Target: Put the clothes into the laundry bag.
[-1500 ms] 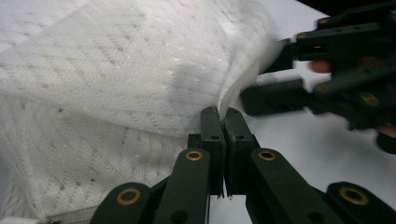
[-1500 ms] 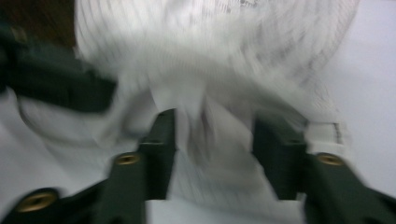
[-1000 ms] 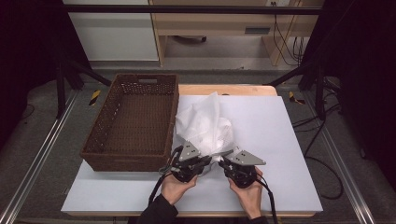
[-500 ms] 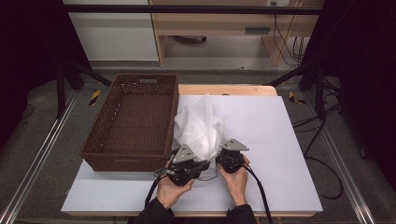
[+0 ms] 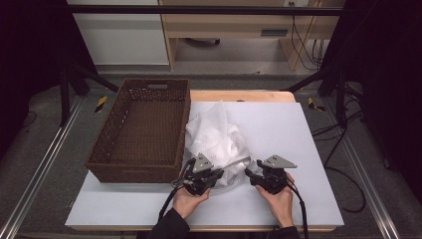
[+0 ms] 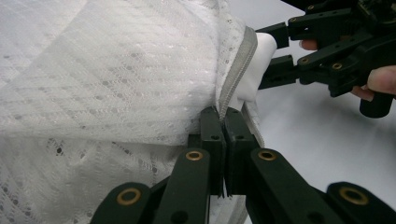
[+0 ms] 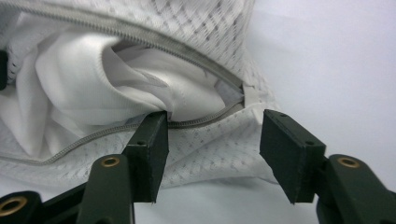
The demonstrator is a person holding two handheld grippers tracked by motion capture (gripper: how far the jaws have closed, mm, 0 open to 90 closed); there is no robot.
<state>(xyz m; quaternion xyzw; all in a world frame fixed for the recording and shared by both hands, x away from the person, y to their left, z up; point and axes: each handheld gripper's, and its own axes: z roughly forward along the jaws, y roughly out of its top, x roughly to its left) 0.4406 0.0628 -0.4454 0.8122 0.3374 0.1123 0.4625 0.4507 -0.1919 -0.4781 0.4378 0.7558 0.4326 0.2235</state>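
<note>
White mesh laundry bag (image 5: 219,139), crumpled and honeycomb-textured with a grey zipper, lies on the white table sheet (image 5: 298,129) just right of the brown wicker basket (image 5: 142,129). Left gripper (image 6: 223,116) is clamped on its zipper edge. Right gripper (image 7: 212,135) has just been opening; its jaws stand apart at the bag's mouth, having shifted right since earlier.

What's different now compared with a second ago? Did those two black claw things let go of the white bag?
The right gripper has just been opening its fingers and moved right, away from the white mesh bag; the bag's zipper end lies between them, unpressed. The left gripper stays shut on the bag's zipper edge. The wicker basket stayed put.
</note>
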